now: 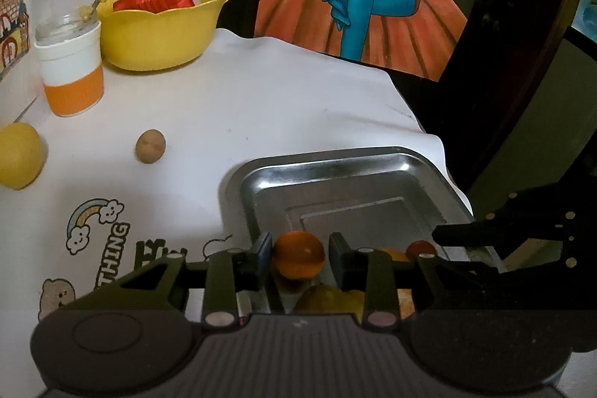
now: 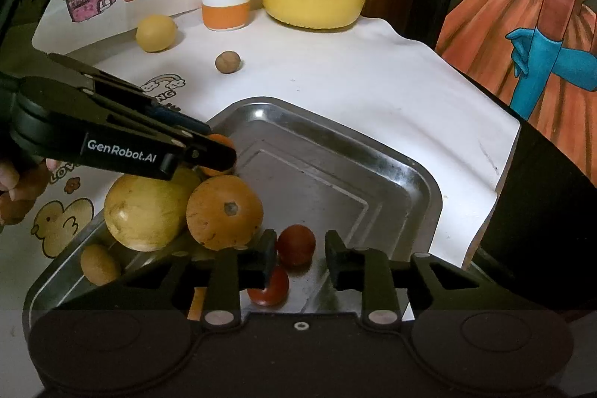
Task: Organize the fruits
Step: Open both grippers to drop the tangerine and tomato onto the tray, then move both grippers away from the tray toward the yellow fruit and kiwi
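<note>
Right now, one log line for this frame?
left gripper: around small orange over tray | right gripper: open | lemon, nut: on table

Soft indoor light falls evenly on the white surface [image 1: 283,107], with faint shadows beside the fruit. The metal tray [image 2: 410,181] shows dull glare on its rim. Fisheye bending curves both views, corners go black, and the right background is dim and slightly blurred
</note>
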Demonstrator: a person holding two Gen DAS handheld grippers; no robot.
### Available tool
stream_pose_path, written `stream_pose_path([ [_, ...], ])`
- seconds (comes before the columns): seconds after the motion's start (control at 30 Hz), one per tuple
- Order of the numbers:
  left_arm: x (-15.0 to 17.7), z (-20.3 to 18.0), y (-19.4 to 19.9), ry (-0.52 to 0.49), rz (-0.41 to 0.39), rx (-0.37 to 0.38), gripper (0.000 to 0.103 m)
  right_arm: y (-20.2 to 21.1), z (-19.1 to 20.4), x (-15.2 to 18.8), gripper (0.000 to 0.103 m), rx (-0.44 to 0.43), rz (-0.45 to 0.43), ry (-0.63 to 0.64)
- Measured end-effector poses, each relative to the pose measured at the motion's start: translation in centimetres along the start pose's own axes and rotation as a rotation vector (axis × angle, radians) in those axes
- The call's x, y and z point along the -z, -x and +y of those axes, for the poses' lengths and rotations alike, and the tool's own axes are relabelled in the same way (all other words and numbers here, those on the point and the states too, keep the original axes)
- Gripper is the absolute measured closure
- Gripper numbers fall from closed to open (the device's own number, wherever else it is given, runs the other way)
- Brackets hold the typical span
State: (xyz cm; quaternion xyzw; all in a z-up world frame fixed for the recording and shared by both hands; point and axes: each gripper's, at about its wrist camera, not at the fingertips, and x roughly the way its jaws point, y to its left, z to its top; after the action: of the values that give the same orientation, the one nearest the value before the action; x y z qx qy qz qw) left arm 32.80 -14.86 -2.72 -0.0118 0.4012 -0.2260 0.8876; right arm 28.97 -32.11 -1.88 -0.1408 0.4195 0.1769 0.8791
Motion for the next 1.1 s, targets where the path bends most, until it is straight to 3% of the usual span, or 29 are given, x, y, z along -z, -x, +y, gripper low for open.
stream_pose_path([
  [0.07, -0.1, -0.2, 0.4, -0.003, -0.008, -0.004, 0.059, 0.4, 0.2, 0.0, 0.066, 0.014, -0.011, 0.002],
  [0.17, -0.2, -0.5, 1.5, -0.008, -0.032, -0.017, 0.043, 1.5, 0.4, 0.1, 0.057, 0.039, -0.039, -0.001],
  [0.33, -0.3, -1.1, 4.1, -0.011, -0.082, -0.034, 0.024, 4.4, 0.4, 0.1, 0.031, 0.08, -0.107, -0.027],
  [0.5, -0.2, -1.6, 7.2, 0.005, -0.126, -0.045, 0.007, 8.0, 1.0, 0.5, 0.016, 0.102, -0.171, -0.048],
  [0.7, 1.4, -2.5, 11.7, 0.015, -0.184, -0.06, 0.001, 12.8, 2.8, 2.3, 0.003, 0.119, -0.236, -0.055],
  [1.1, 9.2, -5.1, 19.1, -0.047, -0.178, -0.046, 0.001, 19.3, 8.1, 9.1, 0.001, 0.081, -0.233, -0.121],
])
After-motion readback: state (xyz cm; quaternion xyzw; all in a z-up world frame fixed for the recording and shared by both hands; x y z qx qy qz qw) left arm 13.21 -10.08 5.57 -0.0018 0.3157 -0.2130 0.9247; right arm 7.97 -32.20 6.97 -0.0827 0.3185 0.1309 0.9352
